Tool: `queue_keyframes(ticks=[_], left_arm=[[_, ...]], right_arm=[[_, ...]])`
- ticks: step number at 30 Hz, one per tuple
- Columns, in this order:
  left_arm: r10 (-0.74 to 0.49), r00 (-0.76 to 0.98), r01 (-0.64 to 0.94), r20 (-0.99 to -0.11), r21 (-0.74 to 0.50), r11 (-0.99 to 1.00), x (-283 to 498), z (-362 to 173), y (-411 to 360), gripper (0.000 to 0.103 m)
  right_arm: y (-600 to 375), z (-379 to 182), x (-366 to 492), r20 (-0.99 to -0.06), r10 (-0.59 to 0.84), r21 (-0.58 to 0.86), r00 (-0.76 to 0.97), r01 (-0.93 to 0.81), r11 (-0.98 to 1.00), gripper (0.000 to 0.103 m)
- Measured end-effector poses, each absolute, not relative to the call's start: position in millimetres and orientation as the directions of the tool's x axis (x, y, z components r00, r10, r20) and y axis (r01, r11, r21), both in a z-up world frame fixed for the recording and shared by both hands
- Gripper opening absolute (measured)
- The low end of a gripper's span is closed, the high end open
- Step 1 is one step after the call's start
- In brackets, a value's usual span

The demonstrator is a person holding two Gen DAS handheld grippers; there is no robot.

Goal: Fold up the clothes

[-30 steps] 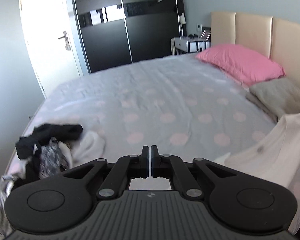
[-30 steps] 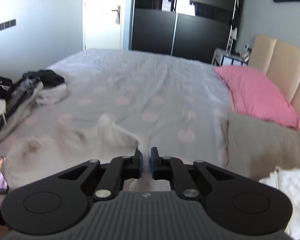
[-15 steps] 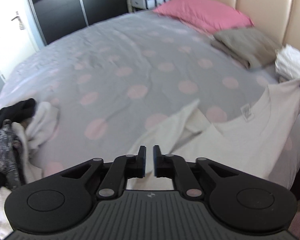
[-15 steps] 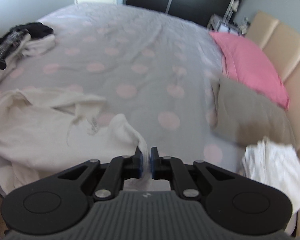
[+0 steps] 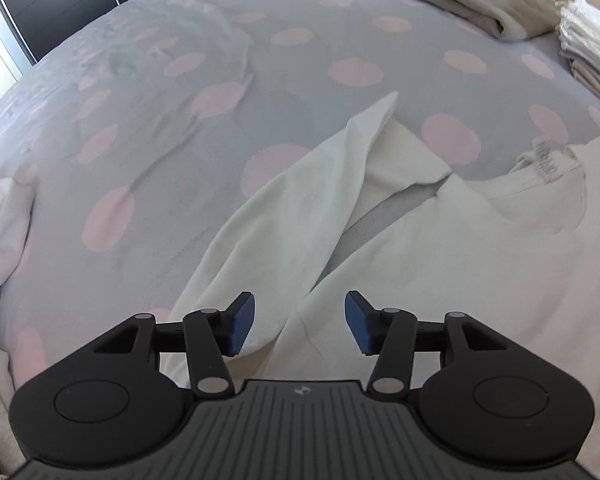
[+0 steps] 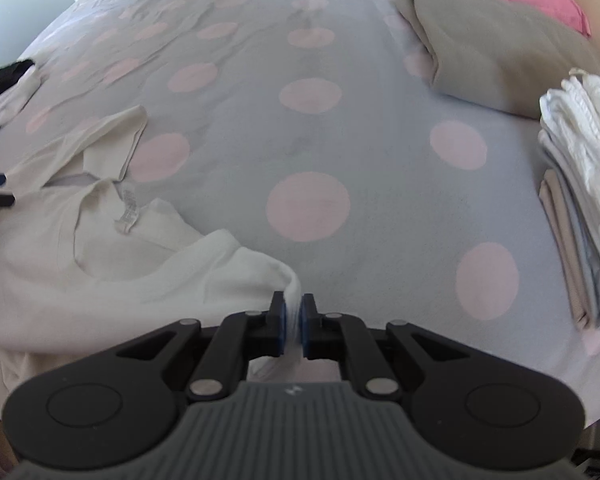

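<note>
**foldnoob:** So where's the shirt at? The cream T-shirt (image 5: 480, 248) looks laid out on the near edge of the spotted bedsheet (image 5: 300, 60), collar and label pointing to the far side, one sleeve (image 5: 300, 200) twisted and flipped up toward the middle of the bed.

**drapeguy:** Yep. The right gripper (image 6: 291, 322) has its fingers pinched tight on a bunched bit of the shirt's right shoulder. The left gripper (image 5: 298, 322) has just been opening – pads apart, cloth lying under the gap, nothing clamped.

**foldnoob:** How would it handle?

**drapeguy:** My guess: light, floppy knit – zero stiffness, so it sags wherever it isn't held. Not fragile or slippery, but a thin pinch can pull loose. I'd grab at seams or hems, where the fabric is doubled. That twisted sleeve probably needs flattening first, taken near its cuff.

**foldnoob:** And the stack (image 6: 580, 208) on the right?

**drapeguy:** Already folded, well apart.
</note>
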State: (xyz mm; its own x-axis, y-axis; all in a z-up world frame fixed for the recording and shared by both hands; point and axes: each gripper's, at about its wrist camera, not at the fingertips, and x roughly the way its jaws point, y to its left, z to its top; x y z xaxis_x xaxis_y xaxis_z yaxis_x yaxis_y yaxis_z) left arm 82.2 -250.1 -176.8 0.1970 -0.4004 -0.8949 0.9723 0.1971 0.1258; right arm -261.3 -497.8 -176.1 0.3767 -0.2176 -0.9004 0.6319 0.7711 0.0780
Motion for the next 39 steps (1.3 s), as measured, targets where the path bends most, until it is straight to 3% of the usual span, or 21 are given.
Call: queue_keyframes(ticks=[6,9,12,14,16,20,25,32,39], left_arm=[[-0.391,0.167,0.982,-0.905,0.115,0.152,77,-201,-252,0.045],[-0.415,0.15,0.985,-0.897,0.1,0.139,72,-205,-251,0.029],[-0.421,0.142,0.986,-0.896,0.089,0.142,70,-205,-250,0.022],[-0.419,0.159,0.982,-0.894,0.1,0.159,71,-205,-251,0.009],[-0.423,0.17,0.976,-0.89,0.093,0.195,74,-200,-250,0.006],[-0.466,0.2,0.959,-0.862,0.074,0.274,80,-168,-243,0.005],[-0.576,0.284,0.927,-0.766,0.067,0.369,83,-88,-215,0.005],[-0.703,0.455,0.877,-0.546,0.137,0.461,62,33,-169,0.005],[-0.792,0.552,0.831,-0.259,0.097,0.548,28,148,-110,0.005]], right_arm=[[-500,-184,-252,-0.911,-0.201,0.07,0.361,0.614,0.786,0.008],[-501,-189,-249,-0.918,-0.192,0.065,0.348,0.608,0.791,0.008],[-502,-191,-248,-0.917,-0.192,0.066,0.349,0.609,0.791,0.009],[-503,-192,-247,-0.917,-0.192,0.067,0.35,0.609,0.79,0.009],[-503,-192,-247,-0.916,-0.193,0.069,0.353,0.61,0.79,0.009],[-501,-186,-252,-0.903,-0.21,0.075,0.375,0.618,0.782,0.008],[-491,-157,-258,-0.85,-0.281,0.053,0.446,0.604,0.796,0.008],[-460,-63,-248,-0.648,-0.495,-0.066,0.579,0.604,0.794,0.006],[-413,76,-261,-0.29,-0.653,-0.152,0.7,0.64,0.753,0.005]])
